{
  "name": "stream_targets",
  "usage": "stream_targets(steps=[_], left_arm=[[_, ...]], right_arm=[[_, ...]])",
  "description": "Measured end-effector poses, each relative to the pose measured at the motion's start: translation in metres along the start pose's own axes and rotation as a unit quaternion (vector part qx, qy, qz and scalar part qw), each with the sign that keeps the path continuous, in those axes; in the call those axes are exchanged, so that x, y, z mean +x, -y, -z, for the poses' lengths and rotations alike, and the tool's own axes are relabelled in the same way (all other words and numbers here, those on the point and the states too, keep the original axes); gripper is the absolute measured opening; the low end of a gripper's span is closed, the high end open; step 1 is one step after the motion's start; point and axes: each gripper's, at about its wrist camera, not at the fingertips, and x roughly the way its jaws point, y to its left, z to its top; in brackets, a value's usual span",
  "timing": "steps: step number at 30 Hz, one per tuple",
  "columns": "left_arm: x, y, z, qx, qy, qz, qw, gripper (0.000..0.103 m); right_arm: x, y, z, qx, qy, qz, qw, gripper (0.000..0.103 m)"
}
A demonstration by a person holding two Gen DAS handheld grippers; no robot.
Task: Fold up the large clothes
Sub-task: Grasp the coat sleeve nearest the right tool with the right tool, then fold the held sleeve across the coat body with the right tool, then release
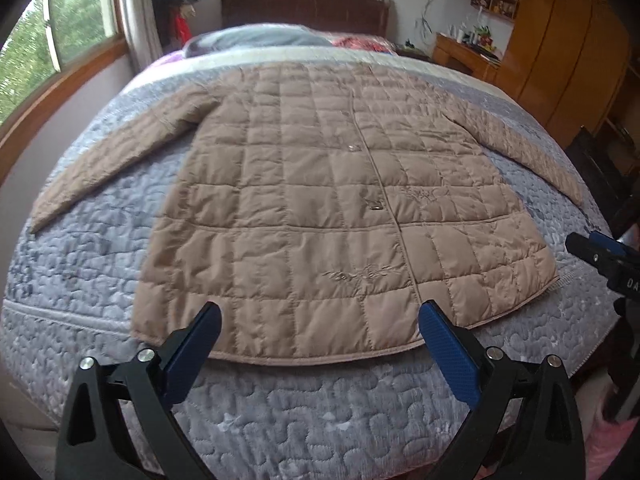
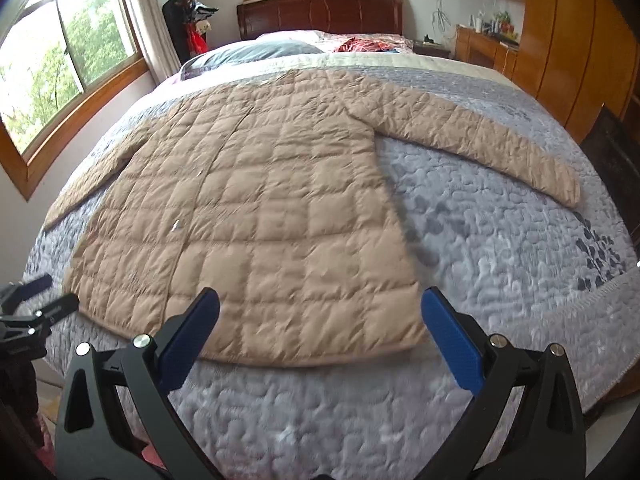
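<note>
A tan quilted coat lies flat, front up, on the bed, sleeves spread to both sides and hem toward me. It also shows in the right wrist view. My left gripper is open and empty, hovering above the hem near its middle. My right gripper is open and empty, above the hem's right corner. The right gripper's fingertips show at the right edge of the left wrist view. The left gripper's fingertips show at the left edge of the right wrist view.
The coat lies on a grey-blue quilted bedspread. Pillows and a dark wooden headboard are at the far end. Windows line the left wall. Wooden wardrobes stand on the right.
</note>
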Motion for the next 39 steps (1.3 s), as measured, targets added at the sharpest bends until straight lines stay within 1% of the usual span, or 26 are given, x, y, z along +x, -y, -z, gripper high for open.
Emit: stream_targets(steps=[1,3,5,7,9,11,13,14,15,17,20,22,24,26,27,28,29,30,31,32,33,34,35,36,37,39], left_arm=[[0.012,0.001,-0.012,0.003,-0.018,0.006,0.9998,0.098],[0.031,0.012,-0.034,0.025,-0.033,0.014,0.999,0.098],[0.045,0.025,-0.059,0.049,-0.033,-0.001,0.9982,0.098],[0.061,0.041,-0.092,0.067,-0.023,-0.003,0.9975,0.098],[0.079,0.052,-0.125,0.065,-0.029,0.01,0.9974,0.098],[0.102,0.065,-0.162,0.061,-0.037,0.023,0.9972,0.098],[0.121,0.077,-0.192,0.062,-0.028,0.021,0.9975,0.098],[0.128,0.082,-0.205,0.064,-0.021,0.019,0.9976,0.098],[0.136,0.087,-0.218,0.064,-0.016,0.017,0.9977,0.098],[0.151,0.095,-0.239,0.06,-0.012,0.025,0.9978,0.098],[0.169,0.104,-0.259,0.06,-0.017,0.036,0.9974,0.098],[0.178,0.106,-0.267,0.062,-0.018,0.038,0.9972,0.096],[0.188,0.106,-0.272,0.06,-0.021,0.037,0.9973,0.093],[0.198,0.105,-0.276,0.057,-0.031,0.035,0.9973,0.091],[0.204,0.104,-0.277,0.057,-0.034,0.032,0.9973,0.09],[0.207,0.102,-0.278,0.058,-0.034,0.028,0.9973,0.086],[0.212,0.102,-0.278,0.059,-0.033,0.02,0.9975,0.083],[0.215,0.101,-0.278,0.059,-0.033,0.015,0.9976,0.082],[0.22,0.099,-0.278,0.056,-0.036,0.012,0.9977,0.077],[0.226,0.098,-0.277,0.054,-0.042,0.012,0.9976,0.073],[0.231,0.097,-0.276,0.053,-0.05,0.011,0.9973,0.07],[0.237,0.096,-0.274,0.053,-0.06,0.009,0.9968,0.065],[0.241,0.094,-0.272,0.052,-0.066,0.007,0.9964,0.063],[0.243,0.09,-0.269,0.049,-0.07,0.004,0.9963,0.062],[0.243,0.087,-0.267,0.046,-0.07,0.004,0.9965,0.062],[0.235,0.078,-0.265,0.038,-0.065,0.013,0.9971,0.062]], right_arm=[[0.004,0.012,-0.009,0.007,0.007,0.004,1.0,0.1],[0.009,0.039,-0.028,0.015,0.024,0.009,1.0,0.1],[0.018,0.069,-0.048,0.032,0.03,0.01,0.999,0.1],[0.032,0.119,-0.073,0.082,0.015,0.016,0.996,0.1],[0.045,0.167,-0.092,0.132,0.001,0.016,0.991,0.1],[0.058,0.225,-0.106,0.184,-0.008,0.034,0.982,0.1],[0.067,0.269,-0.111,0.224,-0.015,0.05,0.973,0.1],[0.074,0.304,-0.112,0.255,-0.023,0.058,0.965,0.1],[0.08,0.328,-0.113,0.273,-0.03,0.061,0.96,0.1],[0.089,0.369,-0.11,0.304,-0.041,0.075,0.949,0.1],[0.104,0.407,-0.105,0.318,-0.058,0.074,0.943,0.1],[0.116,0.417,-0.103,0.318,-0.069,0.058,0.944,0.099],[0.126,0.424,-0.101,0.313,-0.074,0.068,0.944,0.097],[0.134,0.426,-0.099,0.309,-0.074,0.061,0.946,0.09],[0.135,0.425,-0.1,0.305,-0.069,0.066,0.947,0.083],[0.136,0.423,-0.103,0.298,-0.065,0.071,0.95,0.067],[0.136,0.422,-0.105,0.292,-0.059,0.068,0.952,0.061],[0.138,0.419,-0.108,0.294,-0.055,0.063,0.952,0.042],[0.14,0.421,-0.111,0.299,-0.05,0.048,0.952,0.02],[0.139,0.422,-0.111,0.312,-0.045,0.019,0.949,0.012],[0.14,0.422,-0.114,0.323,-0.042,0.005,0.946,0.009],[0.137,0.421,-0.118,0.331,-0.036,0.001,0.943,0.008],[0.13,0.414,-0.125,0.334,-0.021,-0.006,0.942,0.007],[0.126,0.408,-0.133,0.333,-0.008,-0.026,0.942,0.007],[0.117,0.395,-0.143,0.327,0.011,-0.059,0.943,0.007],[0.104,0.363,-0.164,0.295,0.034,-0.089,0.951,0.007]])
